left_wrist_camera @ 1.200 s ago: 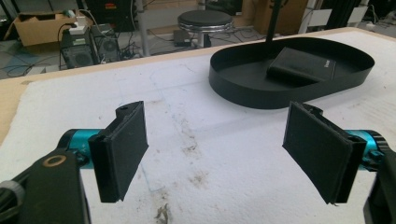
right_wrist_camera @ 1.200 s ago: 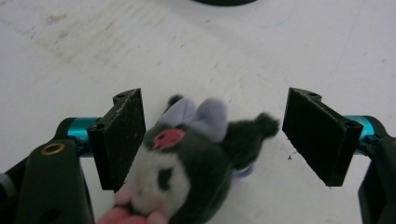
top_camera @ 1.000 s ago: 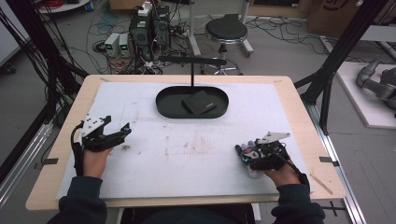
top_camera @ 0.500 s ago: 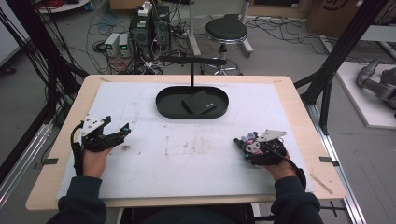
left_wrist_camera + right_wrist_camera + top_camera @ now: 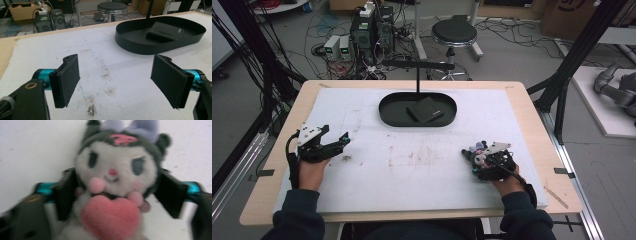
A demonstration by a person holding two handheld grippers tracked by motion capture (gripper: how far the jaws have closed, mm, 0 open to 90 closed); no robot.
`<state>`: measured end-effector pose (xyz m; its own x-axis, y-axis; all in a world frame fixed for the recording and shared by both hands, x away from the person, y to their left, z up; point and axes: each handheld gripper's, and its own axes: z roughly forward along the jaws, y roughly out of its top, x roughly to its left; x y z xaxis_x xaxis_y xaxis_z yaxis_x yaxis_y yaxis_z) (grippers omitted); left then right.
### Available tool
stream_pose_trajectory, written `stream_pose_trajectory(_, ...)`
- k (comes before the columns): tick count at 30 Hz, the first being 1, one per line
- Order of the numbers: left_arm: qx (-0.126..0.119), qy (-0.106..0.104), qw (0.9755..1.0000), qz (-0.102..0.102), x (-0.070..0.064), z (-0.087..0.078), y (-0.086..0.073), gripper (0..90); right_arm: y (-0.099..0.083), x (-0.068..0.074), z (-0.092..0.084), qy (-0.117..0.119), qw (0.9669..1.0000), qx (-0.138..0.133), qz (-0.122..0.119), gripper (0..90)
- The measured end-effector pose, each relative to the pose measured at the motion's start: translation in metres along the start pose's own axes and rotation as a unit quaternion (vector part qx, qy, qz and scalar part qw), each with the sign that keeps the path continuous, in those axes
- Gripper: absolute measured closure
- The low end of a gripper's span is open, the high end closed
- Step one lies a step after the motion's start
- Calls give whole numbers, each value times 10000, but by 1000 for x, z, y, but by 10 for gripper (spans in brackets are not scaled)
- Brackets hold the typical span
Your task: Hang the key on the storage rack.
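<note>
A small plush toy (image 5: 117, 170) with a white face, dark hood, purple ears and a pink heart sits between the jaws of my right gripper (image 5: 117, 192), which press on both sides of its head. In the high view this right gripper (image 5: 473, 156) rests low over the white mat at the near right, the plush toy (image 5: 477, 150) poking out at its tip. My left gripper (image 5: 343, 140) lies at the near left, pointing right. Its jaws stand wide apart, and nothing is between them in the left gripper view (image 5: 115, 80).
A black oval tray (image 5: 387, 112) sits at the back middle of the mat (image 5: 422, 170) and holds a flat black box (image 5: 425, 110). A thin black post (image 5: 418, 75) rises behind it. The tray (image 5: 150, 48) is ahead and right of the left jaws. A stool (image 5: 454, 34) stands beyond the table.
My right gripper, with the plush toy in it, has shifted slightly left and away from the person. The left gripper has stayed put.
</note>
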<state>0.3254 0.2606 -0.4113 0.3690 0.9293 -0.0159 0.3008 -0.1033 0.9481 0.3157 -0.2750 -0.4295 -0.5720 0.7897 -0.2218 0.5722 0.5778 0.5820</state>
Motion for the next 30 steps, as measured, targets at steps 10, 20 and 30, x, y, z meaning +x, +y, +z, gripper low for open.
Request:
stream_pose_trajectory(10,-5,46,10000,-87,5,-2,-1,230,6,-26,-13,605,9922,-795,747,379)
stream_pose_trajectory(20,-60,14,9999,-103,5,-1,-1,230,43,-49,-24,1303,9738,-1432,1194,378)
stream_pose_trajectory(30,-155,-29,9998,-119,6,-2,0,232,122,-55,-22,1114,9807,-1509,545,374)
